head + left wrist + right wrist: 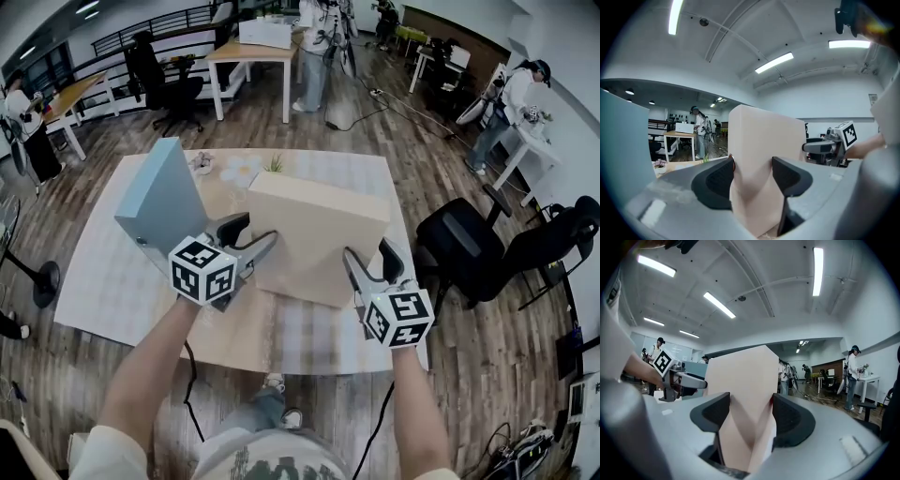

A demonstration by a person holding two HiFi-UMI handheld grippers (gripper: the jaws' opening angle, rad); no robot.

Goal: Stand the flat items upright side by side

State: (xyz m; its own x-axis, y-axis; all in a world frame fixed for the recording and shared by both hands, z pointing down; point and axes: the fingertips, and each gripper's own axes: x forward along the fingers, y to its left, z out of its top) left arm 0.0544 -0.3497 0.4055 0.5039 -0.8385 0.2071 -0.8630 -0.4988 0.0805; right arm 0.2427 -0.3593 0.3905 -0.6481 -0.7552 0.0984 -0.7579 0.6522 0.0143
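Observation:
A beige flat box (319, 234) is raised above the table (112, 281), tilted up towards standing. It is held from both near corners. My left gripper (248, 246) is shut on its left near corner, and the pads press both faces of the beige box (764, 136) in the left gripper view, where my left gripper (752, 176) fills the foreground. My right gripper (370, 267) is shut on the right near corner; in its own view my right gripper (750, 416) clamps the beige box (740, 376). A blue-grey flat box (159, 202) stands upright just left of it.
A small potted plant (275, 165) and a small pot (202, 164) sit at the table's far edge. Black office chairs (469, 253) stand right of the table, and a floor fan (42, 281) stands left of it. People work at desks farther off.

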